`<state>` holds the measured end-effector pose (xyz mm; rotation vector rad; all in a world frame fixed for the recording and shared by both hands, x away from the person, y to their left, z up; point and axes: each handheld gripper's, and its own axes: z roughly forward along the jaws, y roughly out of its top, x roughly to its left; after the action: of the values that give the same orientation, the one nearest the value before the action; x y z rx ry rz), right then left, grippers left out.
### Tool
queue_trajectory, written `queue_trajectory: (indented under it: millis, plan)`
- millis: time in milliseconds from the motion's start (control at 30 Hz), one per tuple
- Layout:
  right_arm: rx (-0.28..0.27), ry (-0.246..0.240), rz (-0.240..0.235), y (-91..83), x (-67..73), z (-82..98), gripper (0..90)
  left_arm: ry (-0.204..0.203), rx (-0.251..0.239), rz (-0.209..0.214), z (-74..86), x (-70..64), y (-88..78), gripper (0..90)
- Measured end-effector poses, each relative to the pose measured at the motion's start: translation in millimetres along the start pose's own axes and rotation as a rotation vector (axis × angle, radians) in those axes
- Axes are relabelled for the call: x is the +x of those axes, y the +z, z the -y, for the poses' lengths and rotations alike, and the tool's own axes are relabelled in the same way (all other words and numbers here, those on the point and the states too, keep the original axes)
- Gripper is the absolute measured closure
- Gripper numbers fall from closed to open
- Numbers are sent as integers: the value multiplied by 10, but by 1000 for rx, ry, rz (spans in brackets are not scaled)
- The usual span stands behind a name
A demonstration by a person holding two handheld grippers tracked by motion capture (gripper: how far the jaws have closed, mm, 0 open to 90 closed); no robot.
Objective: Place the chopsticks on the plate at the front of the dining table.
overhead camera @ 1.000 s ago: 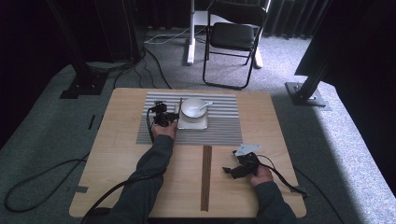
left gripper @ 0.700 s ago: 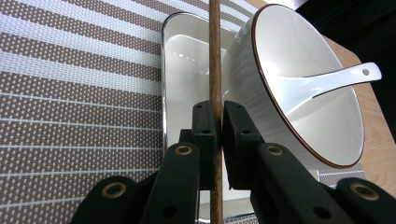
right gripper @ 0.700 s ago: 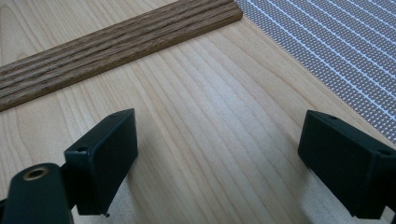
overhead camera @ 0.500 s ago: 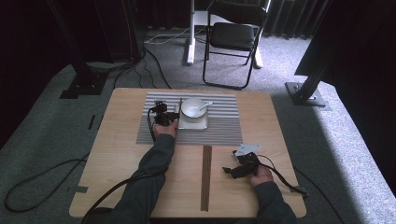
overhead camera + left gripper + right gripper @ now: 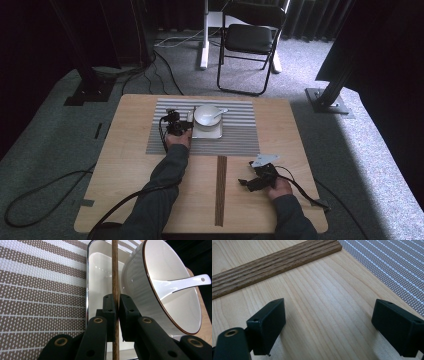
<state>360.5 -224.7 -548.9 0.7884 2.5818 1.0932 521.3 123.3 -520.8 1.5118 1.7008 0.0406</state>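
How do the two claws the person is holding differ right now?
The left claw is shut on a thin wooden stick, while the right claw is open with nothing between its jaws. The left claw sits over the striped mat beside the white bowl; the right claw rests low over bare table near a dark wood strip. Both have black jaws.

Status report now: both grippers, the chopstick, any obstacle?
Left gripper shut on chopstick, beside bowl on plate. Right gripper open, nothing held, over table. Bowl close; otherwise clear.
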Motion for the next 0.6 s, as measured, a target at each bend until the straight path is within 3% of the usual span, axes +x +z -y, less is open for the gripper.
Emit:
queue_trajectory:
  millis: [600]
  plan:
    - [0, 0, 0, 0, 0, 0, 113, -45, -1, 29, -8, 33, 48, 841]
